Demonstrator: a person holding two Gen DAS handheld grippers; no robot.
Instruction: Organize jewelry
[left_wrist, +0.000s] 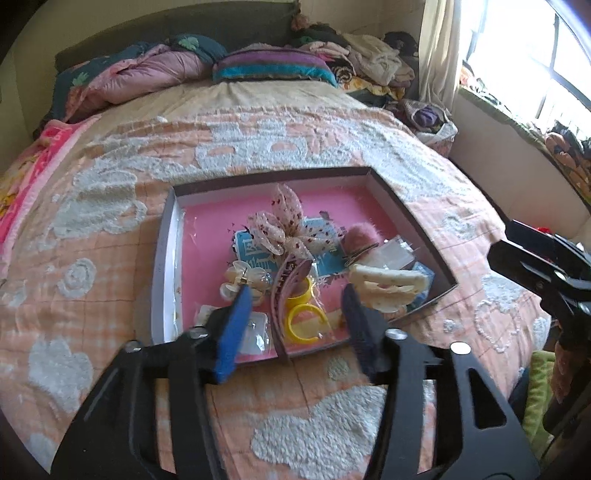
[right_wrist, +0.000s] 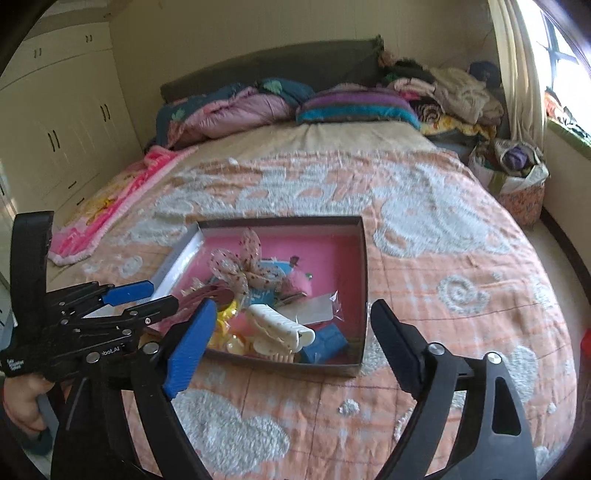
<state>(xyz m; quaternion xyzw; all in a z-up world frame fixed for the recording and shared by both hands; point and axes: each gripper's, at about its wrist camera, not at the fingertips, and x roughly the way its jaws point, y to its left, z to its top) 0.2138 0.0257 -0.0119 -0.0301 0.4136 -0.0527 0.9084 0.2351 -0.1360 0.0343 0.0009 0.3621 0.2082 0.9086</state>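
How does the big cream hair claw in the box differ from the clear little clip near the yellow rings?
The cream hair claw is opaque, long and chunky, with a row of teeth showing; the clear clip is see-through, smaller and rounded, with a gold-coloured middle. The claw lies by the box's right wall, the clip toward the left, behind the left tool's blue pad. Both lie loose in the pink-lined box, and neither is held.

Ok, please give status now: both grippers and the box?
Left gripper open, empty. Right gripper open, empty. Box on bed, hair accessories piled inside. Nothing in the way.
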